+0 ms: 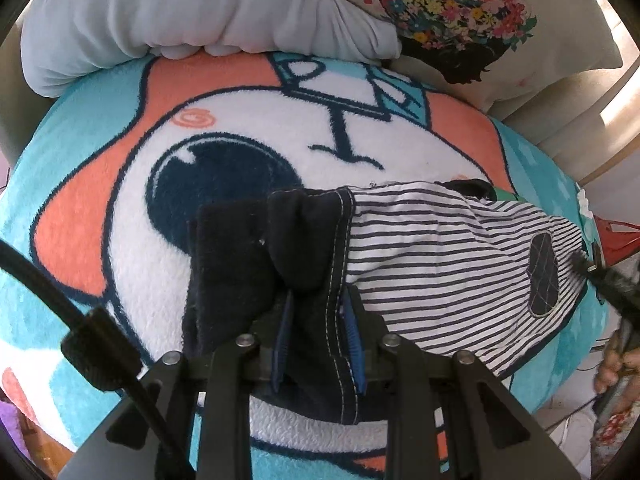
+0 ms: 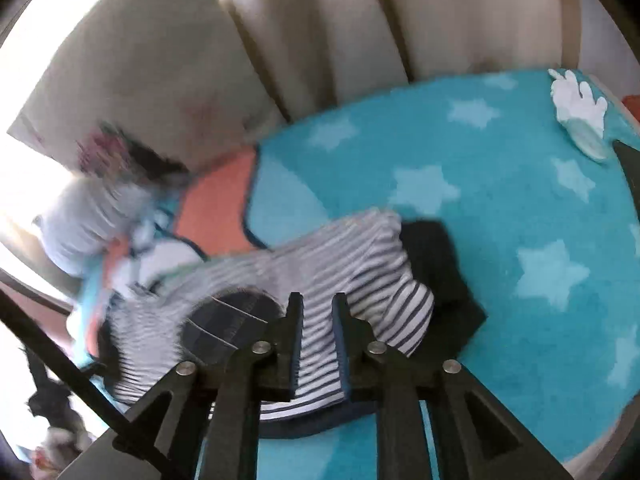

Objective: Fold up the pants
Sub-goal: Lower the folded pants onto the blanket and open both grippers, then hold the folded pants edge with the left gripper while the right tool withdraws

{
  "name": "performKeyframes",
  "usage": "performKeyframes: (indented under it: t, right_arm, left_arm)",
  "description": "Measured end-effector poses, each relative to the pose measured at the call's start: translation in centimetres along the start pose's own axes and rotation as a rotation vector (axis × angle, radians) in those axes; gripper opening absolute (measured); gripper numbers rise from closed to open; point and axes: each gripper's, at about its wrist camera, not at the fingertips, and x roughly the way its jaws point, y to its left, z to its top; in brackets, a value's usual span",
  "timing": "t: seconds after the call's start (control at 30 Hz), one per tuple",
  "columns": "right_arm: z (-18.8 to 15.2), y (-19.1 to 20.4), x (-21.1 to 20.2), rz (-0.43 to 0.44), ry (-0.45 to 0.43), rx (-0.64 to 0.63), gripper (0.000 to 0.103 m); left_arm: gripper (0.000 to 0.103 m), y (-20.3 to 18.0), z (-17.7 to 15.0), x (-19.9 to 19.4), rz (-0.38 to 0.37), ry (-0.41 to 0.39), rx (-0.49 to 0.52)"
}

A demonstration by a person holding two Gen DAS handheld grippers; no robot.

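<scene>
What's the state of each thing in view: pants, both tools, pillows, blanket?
Striped pants: lying partly folded on the blanket, dark cuff bunched at one end.
Left tool: shut on the dark cuff.
Right tool: striped fabric between its fingers; grip unclear, view blurred.
Grey pillow: slumped on the blanket's far edge.
Floral pillow: lying beside the grey one.
Blanket: spread flat.

This is a home bedroom: a bed covered by a fleecy turquoise cartoon blanket (image 1: 100,184) with pale stars, a grey pillow (image 1: 180,12) and a flower-printed pillow (image 1: 500,20) at its far end, against a padded beige headboard (image 2: 320,32).
</scene>
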Motion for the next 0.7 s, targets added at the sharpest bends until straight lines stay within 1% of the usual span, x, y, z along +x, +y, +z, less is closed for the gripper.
performKeyframes:
  t: [0.03,0.07,0.13,0.17,0.2,0.23,0.27,0.3,0.33,0.4,0.47,0.53,0.6,0.63,0.67,0.7]
  right_arm:
    - [-0.4,-0.4,1.0,-0.066,0.020,-0.007,0.017]
    - [-0.9,-0.7,1.5,-0.108,0.035,-0.003,0.015]
    - [-1.1,-1.2,0.9,-0.100,0.018,0.030,0.015]
    - [-1.1,-0.9,0.1,-0.111,0.006,0.038,0.017]
    - [-0.9,-0.4,-0.7,-0.102,-0.019,0.033,0.017]
    - [-0.6,0.7,-1.7,-0.074,-0.053,0.010,0.017]
    - [-0.3,1.7,-2.1,-0.054,-0.061,-0.013,0.017]
    - [-0.1,3.0,-2.3,-0.026,-0.061,-0.038,0.017]
    - [0.2,4.7,-2.1,0.030,-0.046,-0.067,0.017]
    - [0.7,7.3,-0.7,0.130,0.001,-0.098,0.017]
    - [0.7,10.2,1.7,0.243,0.075,-0.109,0.017]
    - [0.7,13.0,4.4,0.315,0.149,-0.124,0.017]
    - [0.9,14.7,6.4,0.342,0.191,-0.141,0.017]
    - [1.1,15.7,8.0,0.363,0.231,-0.138,0.017]
    - [1.2,16.0,9.2,0.364,0.267,-0.131,0.017]
    - [1.4,16.6,11.1,0.325,0.314,-0.130,0.017]
  left_arm:
    - [0.025,0.0,0.0,0.0,-0.004,0.001,0.002]
    - [0.025,0.1,0.1,-0.2,-0.006,0.006,0.001]
    - [0.025,0.0,0.2,-1.1,-0.015,0.012,-0.006]
    - [0.025,-0.2,0.2,-2.2,-0.028,-0.002,-0.007]
    - [0.025,-0.4,0.2,-3.3,-0.045,-0.023,-0.002]
    - [0.027,-0.7,0.3,-4.2,-0.057,-0.043,0.004]
    - [0.030,-1.0,0.3,-5.2,-0.072,-0.070,0.009]
    - [0.032,-1.2,0.5,-5.8,-0.090,-0.089,0.008]
    - [0.036,-1.5,0.6,-6.0,-0.112,-0.096,0.007]
    - [0.036,-2.2,0.7,-5.4,-0.138,-0.082,0.023]
    - [0.036,-3.0,0.4,-4.1,-0.127,-0.046,0.054]
    - [0.036,-3.5,-0.2,-2.7,-0.133,-0.004,0.075]
    - [0.036,-3.8,-1.0,-1.4,-0.124,0.035,0.095]
    - [0.036,-3.8,-1.4,-0.8,-0.116,0.051,0.099]
    - [0.036,-3.5,-1.6,-0.4,-0.119,0.059,0.094]
    - [0.036,-3.3,-1.7,-0.4,-0.130,0.054,0.091]
